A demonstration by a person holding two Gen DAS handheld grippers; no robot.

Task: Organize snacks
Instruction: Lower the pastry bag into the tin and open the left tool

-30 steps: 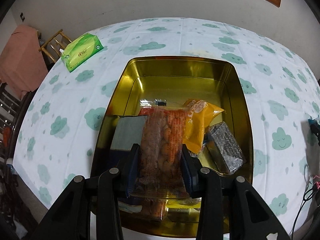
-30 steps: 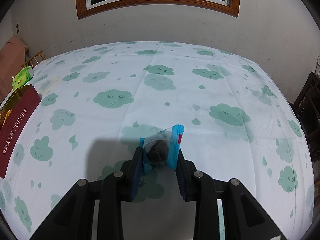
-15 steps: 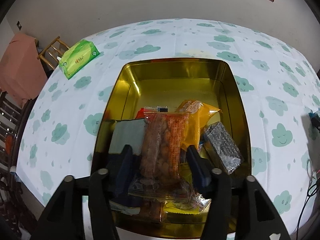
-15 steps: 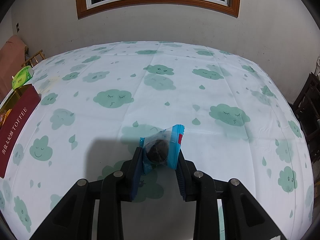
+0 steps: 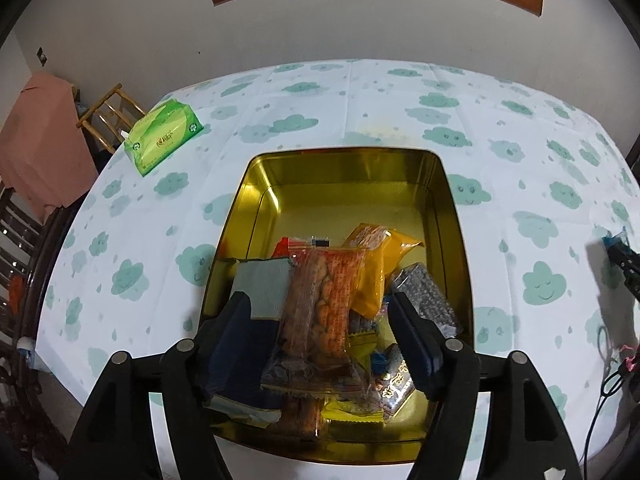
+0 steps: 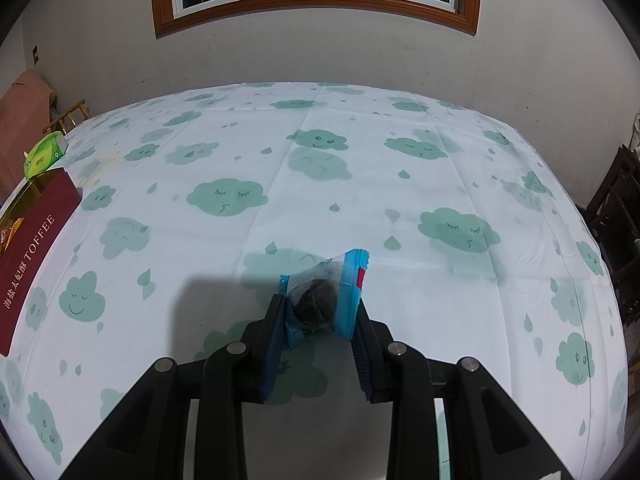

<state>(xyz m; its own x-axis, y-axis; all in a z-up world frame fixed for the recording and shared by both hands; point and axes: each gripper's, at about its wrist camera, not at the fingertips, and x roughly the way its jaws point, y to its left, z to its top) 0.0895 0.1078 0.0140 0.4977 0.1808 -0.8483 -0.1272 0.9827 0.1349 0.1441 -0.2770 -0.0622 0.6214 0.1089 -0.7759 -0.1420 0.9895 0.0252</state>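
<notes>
Landmark: gold tin (image 5: 452, 216), open, resting on the cloud-print tablecloth (image 5: 320, 120).

Left gripper (image 5: 320, 320) hangs over the tin's near end, jaws opening; the clear packet of orange crackers (image 5: 324, 304) lies between them, neither pad touching it. The packet rests on the heap of snacks inside the tin, near half. Beside it in the tin: grey-blue packet (image 5: 264, 288) to its left, yellow packet (image 5: 384, 256) and dark speckled packet (image 5: 424, 300) to its right. Far half of the tin bare.

Green tissue pack (image 5: 164, 138) sits on the cloth beyond the tin's far-left corner.

Right gripper (image 6: 320, 312) is well to the right of the tin, above the cloth, jaws narrow and clamped on a small blue-wrapped snack (image 6: 324, 296) with something dark and round inside. From this view the tin's red side (image 6: 32, 252), lettered TOFFEE, shows at the far left edge.
</notes>
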